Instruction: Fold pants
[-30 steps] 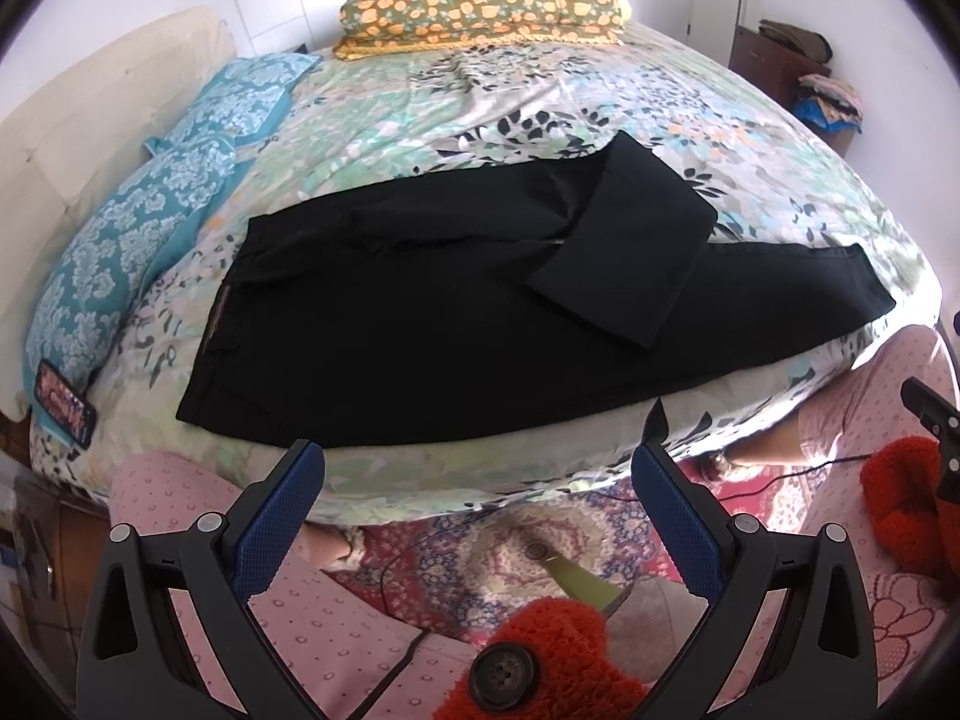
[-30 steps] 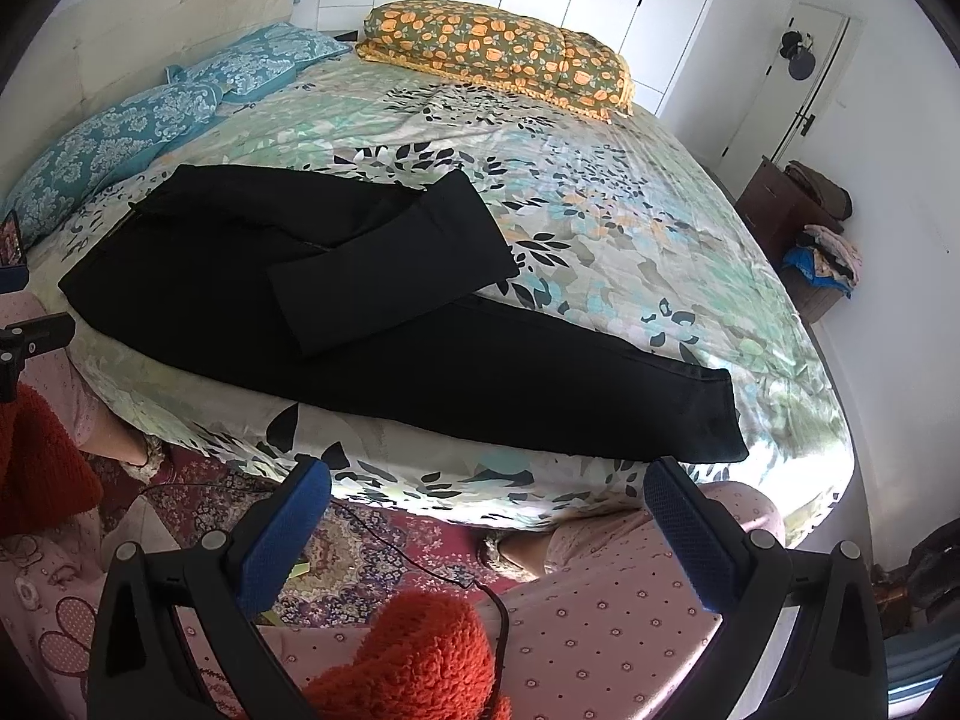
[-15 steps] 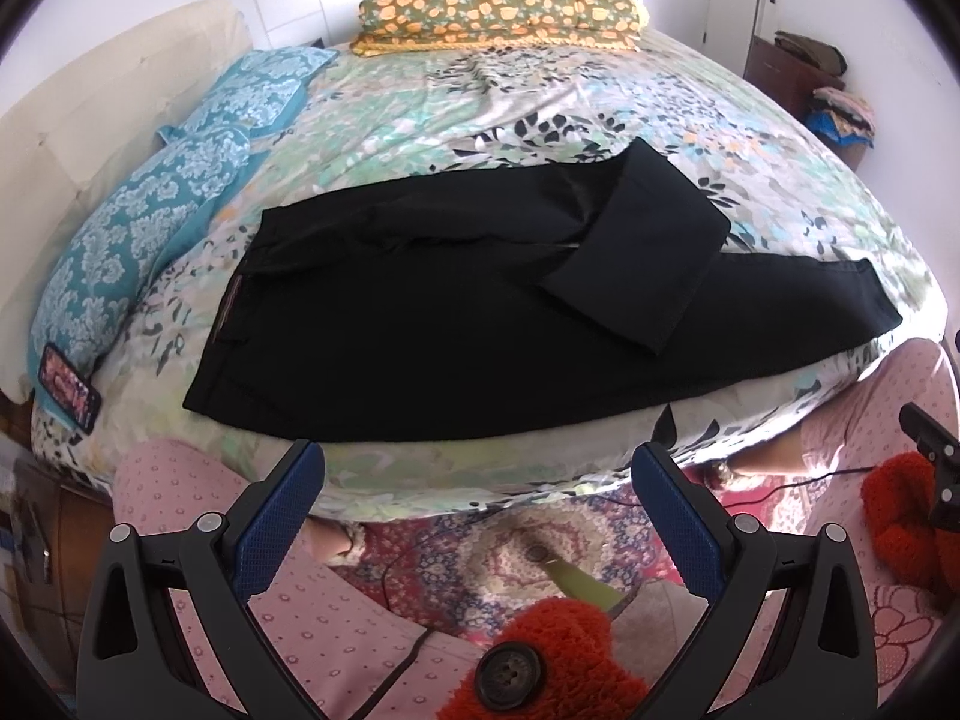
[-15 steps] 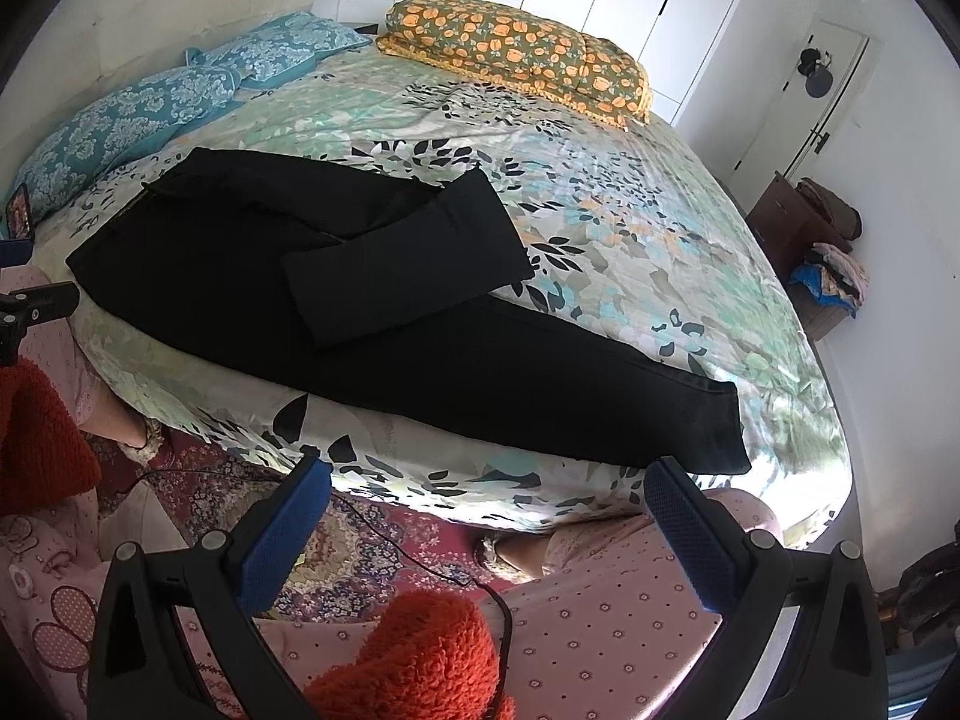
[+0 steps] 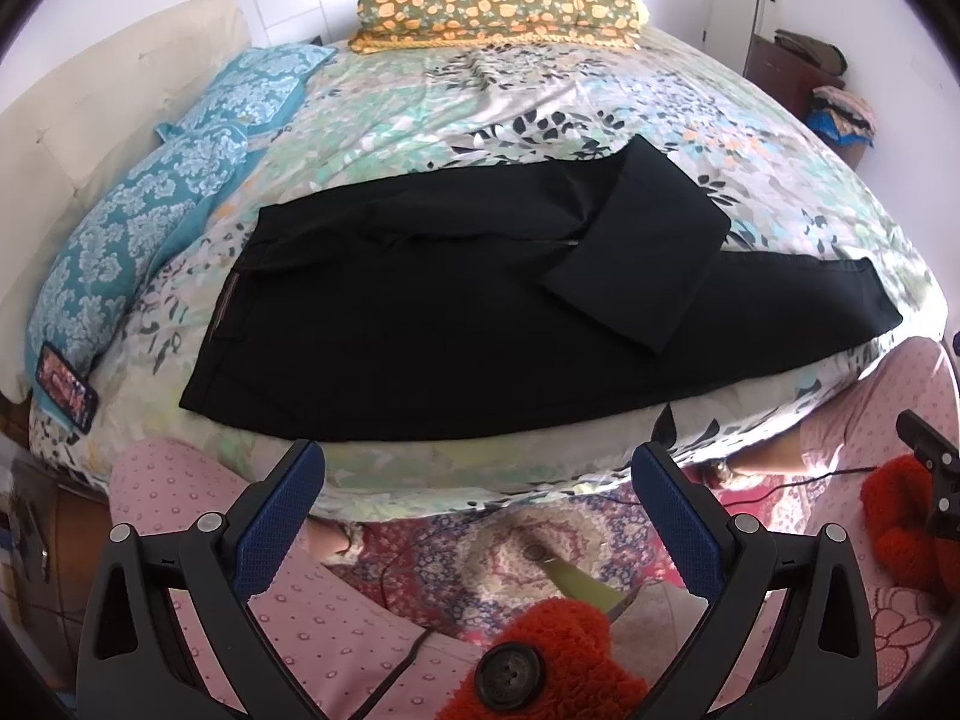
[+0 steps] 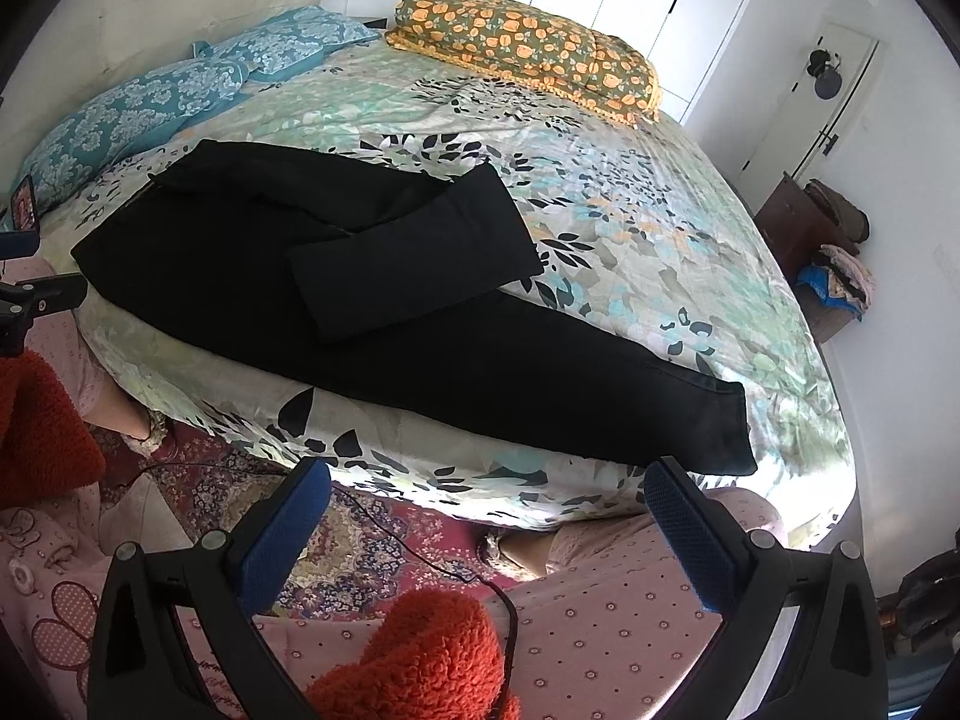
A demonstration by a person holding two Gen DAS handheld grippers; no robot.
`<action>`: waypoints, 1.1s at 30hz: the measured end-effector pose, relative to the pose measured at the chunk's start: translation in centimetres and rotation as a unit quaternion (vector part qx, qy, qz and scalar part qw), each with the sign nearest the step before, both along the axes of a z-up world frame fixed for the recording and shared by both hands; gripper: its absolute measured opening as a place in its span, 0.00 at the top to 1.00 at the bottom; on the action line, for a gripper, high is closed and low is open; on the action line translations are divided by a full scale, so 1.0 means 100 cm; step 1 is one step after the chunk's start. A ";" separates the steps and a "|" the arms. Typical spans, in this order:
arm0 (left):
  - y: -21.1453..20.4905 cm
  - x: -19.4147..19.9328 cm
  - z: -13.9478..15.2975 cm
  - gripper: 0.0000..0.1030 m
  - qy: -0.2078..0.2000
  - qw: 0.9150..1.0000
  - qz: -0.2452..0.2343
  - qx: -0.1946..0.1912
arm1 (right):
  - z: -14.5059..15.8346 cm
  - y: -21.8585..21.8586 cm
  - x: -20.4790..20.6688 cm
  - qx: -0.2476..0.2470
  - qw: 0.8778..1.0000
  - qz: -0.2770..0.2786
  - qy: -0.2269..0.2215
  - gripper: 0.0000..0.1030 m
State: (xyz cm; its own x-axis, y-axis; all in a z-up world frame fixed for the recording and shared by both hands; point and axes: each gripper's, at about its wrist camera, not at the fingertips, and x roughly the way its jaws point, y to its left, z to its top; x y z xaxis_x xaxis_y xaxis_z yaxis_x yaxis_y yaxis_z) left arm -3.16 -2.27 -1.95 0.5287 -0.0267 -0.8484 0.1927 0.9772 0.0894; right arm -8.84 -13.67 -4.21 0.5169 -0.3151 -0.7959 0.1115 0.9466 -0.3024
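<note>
Left wrist: smooth black pants (image 5: 456,324) on floral bedspread (image 5: 540,90).

**No words to read**

No words or numbers can be read. The pants (image 5: 456,324) have a thin band at the waist, too small to read. The phone (image 5: 65,385) screen is a blur.

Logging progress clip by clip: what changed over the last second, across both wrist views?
Only the viewpoints drifted: in both wrist views the bed sits a bit lower and larger. Neither gripper took hold of anything; the left gripper and right gripper stay open above the floor. The black pants lie as before, one leg folded back over the other.
</note>
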 end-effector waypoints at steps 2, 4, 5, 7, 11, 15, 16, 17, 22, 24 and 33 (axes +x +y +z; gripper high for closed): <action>0.001 0.000 0.000 0.01 -0.001 1.000 0.002 -0.001 | -0.001 0.000 0.001 0.001 1.000 0.002 0.003 0.00; 0.002 0.000 0.000 0.01 -0.001 1.000 0.005 -0.002 | -0.002 0.002 0.002 -0.001 1.000 0.005 0.006 0.00; 0.003 0.001 -0.001 0.01 0.000 1.000 0.007 -0.004 | -0.002 0.003 0.003 -0.002 1.000 0.007 0.007 0.00; 0.005 0.002 -0.002 0.01 0.002 1.000 0.011 -0.006 | -0.003 0.005 0.004 -0.005 1.000 0.011 0.010 0.00; 0.008 0.003 -0.004 0.01 0.007 1.000 0.013 -0.010 | -0.004 0.005 0.008 -0.011 1.000 0.007 0.016 0.00; 0.010 0.005 -0.006 0.01 0.012 1.000 0.015 -0.015 | -0.003 0.000 0.014 -0.022 0.999 -0.014 0.018 0.00; 0.010 0.006 -0.007 0.01 0.015 1.000 0.015 -0.016 | -0.003 -0.002 0.014 -0.024 0.999 -0.018 0.018 0.00; 0.009 0.006 -0.008 0.01 0.016 1.000 0.015 -0.015 | -0.003 -0.002 0.015 -0.025 0.999 -0.020 0.020 0.00; 0.006 0.007 -0.010 0.01 0.020 1.000 0.011 -0.012 | -0.005 -0.004 0.016 -0.027 0.999 -0.020 0.025 0.00; 0.005 0.008 -0.010 0.01 0.021 1.000 0.010 -0.011 | -0.006 -0.006 0.016 -0.025 0.999 -0.023 0.025 0.00; 0.004 0.010 -0.012 0.01 0.027 1.000 0.012 -0.009 | -0.009 -0.009 0.017 -0.020 0.999 -0.024 0.028 0.00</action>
